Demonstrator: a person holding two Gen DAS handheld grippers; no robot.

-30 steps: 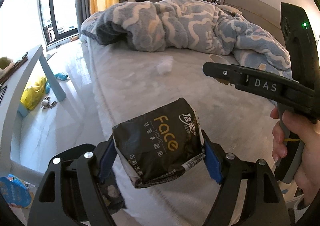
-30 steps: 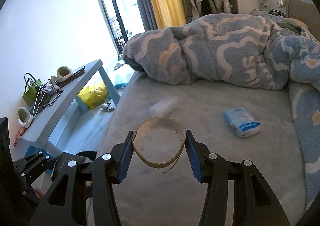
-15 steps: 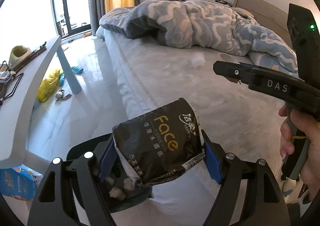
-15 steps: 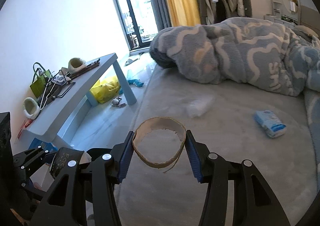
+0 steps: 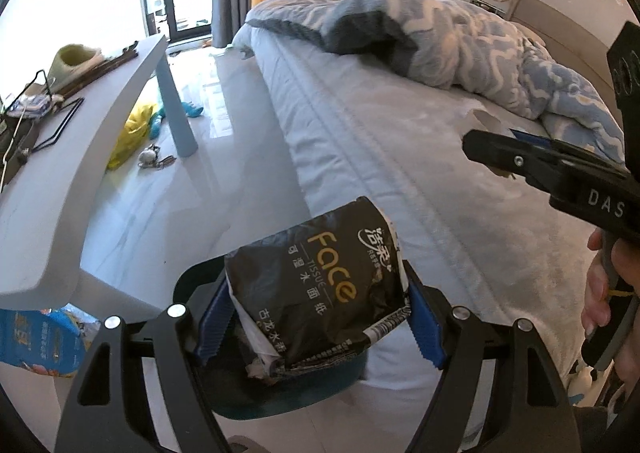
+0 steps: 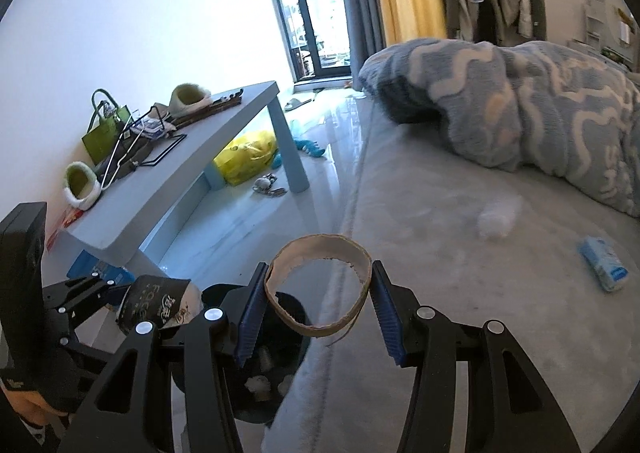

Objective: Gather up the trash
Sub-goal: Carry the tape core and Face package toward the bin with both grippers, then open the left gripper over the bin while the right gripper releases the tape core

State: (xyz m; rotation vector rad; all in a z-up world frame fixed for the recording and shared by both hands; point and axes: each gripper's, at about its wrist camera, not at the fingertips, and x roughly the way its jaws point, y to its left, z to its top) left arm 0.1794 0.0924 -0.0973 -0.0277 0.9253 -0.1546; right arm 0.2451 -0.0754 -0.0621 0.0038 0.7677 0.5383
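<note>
While over dark bin at frame bottom, left gripper clamps black tissue pack at wide spread; right gripper pinches cardboard ring, jaws moderately apart.

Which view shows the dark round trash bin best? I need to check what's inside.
The right wrist view: the dark round trash bin shows its open mouth with crumpled scraps inside. The left wrist view shows only its rim, mostly hidden behind the held black tissue pack.
</note>
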